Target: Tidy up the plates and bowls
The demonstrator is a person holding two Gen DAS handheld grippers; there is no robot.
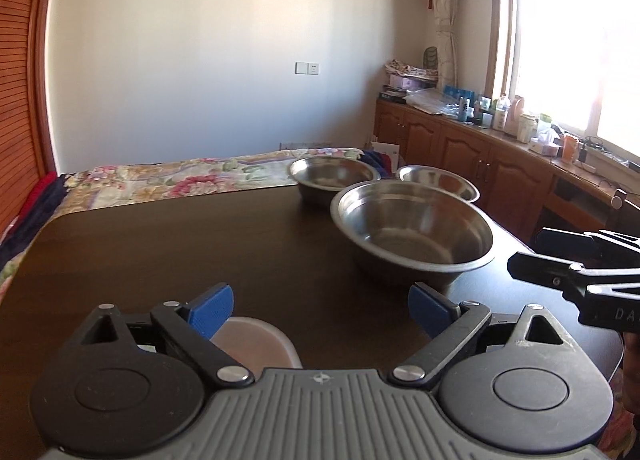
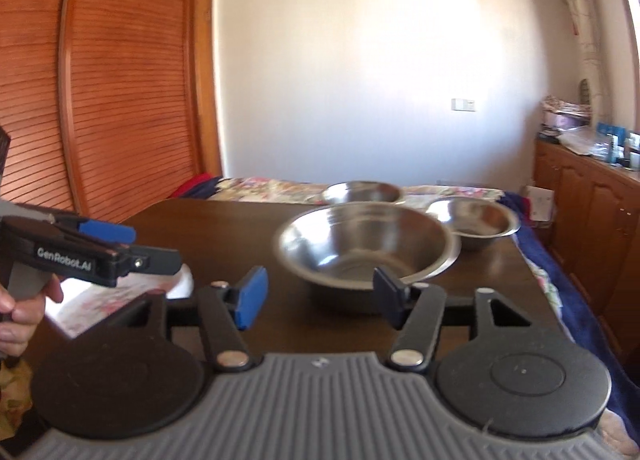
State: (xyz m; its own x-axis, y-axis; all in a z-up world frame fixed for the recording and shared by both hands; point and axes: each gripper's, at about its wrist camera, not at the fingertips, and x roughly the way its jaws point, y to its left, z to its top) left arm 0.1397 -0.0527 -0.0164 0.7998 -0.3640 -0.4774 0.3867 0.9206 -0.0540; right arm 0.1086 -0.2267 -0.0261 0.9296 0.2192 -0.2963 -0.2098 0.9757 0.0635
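Both grippers, left gripper (image 1: 320, 308) and right gripper (image 2: 316, 300), spread apart and empty, aimed at twelve o'clock toward large steel bowl (image 2: 368, 244), seemingly for nesting.

The three steel bowls (image 1: 414, 232) are plain silver-grey, the table (image 1: 180, 252) dark brown, the bedspread (image 1: 180, 176) floral pink and cream, the gripper pads (image 1: 212, 310) blue, and the louvred wardrobe doors (image 2: 120, 80) reddish-orange.

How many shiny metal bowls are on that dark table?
3. The large round steel bowl sits nearest the tongs; a smaller steel bowl stands behind it to the left, and another small steel bowl behind to the right, near the table's far edge. None looks stacked.
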